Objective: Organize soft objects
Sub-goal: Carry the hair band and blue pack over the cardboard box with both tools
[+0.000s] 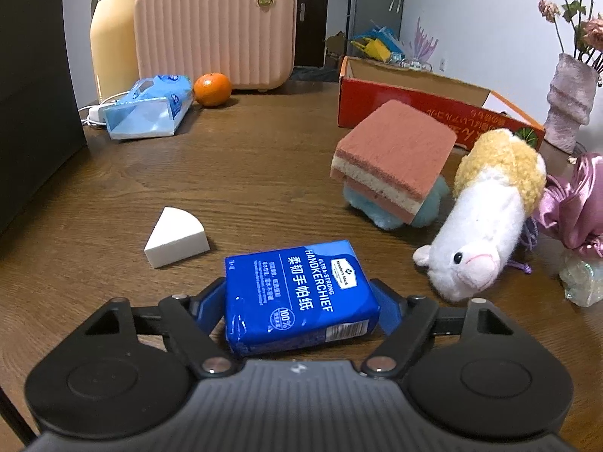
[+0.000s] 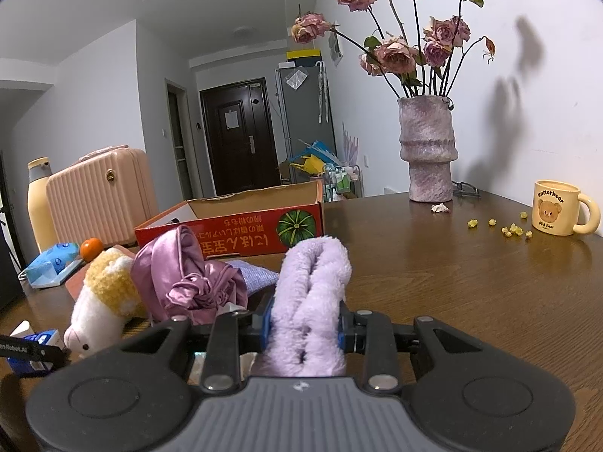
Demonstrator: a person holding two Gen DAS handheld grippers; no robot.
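We can't see much of the right gripper [image 2: 303, 326]: its blue pads are mostly buried under the lilac fluffy towel [image 2: 311, 301], which it clamps tight, folded roll standing up between the jaws and blocking the table straight ahead. Left gripper [image 1: 301, 303] straddles the blue handkerchief pack [image 1: 297, 293]; the pack covers most of both blue fingers [image 1: 388, 309], so whether the pads actually press it we can't tell — they sit right at its sides, w/ the pack lying on the wooden table [image 1: 245, 173].

Blue plush [image 1: 399, 211] is mostly hidden under the pink sponge stack [image 1: 395, 154] tilted on top of it. Pink satin cloth [image 2: 188, 278] is cut off at the frame edge in left wrist view; in right wrist view it hides whatever lies below it, and a grey-lilac cloth [image 2: 256, 273] peeks out behind. Inside of the red cardboard box [image 2: 233, 226] isn't visible from either cam.

Around: white-and-yellow plush toy [image 1: 486, 226] lying beside the sponges, white wedge sponge [image 1: 177, 237] just left of the pack, tissue packet [image 1: 147, 107] and orange [image 1: 212, 89] farther back, near the pink suitcase [image 1: 215, 26] and yellow flask [image 1: 113, 37]. Vase of dried roses [image 2: 429, 150] and a bear mug [image 2: 557, 207] stand well apart, off to the right, w/ small yellow bits [image 2: 512, 229] scattered nr the mug.
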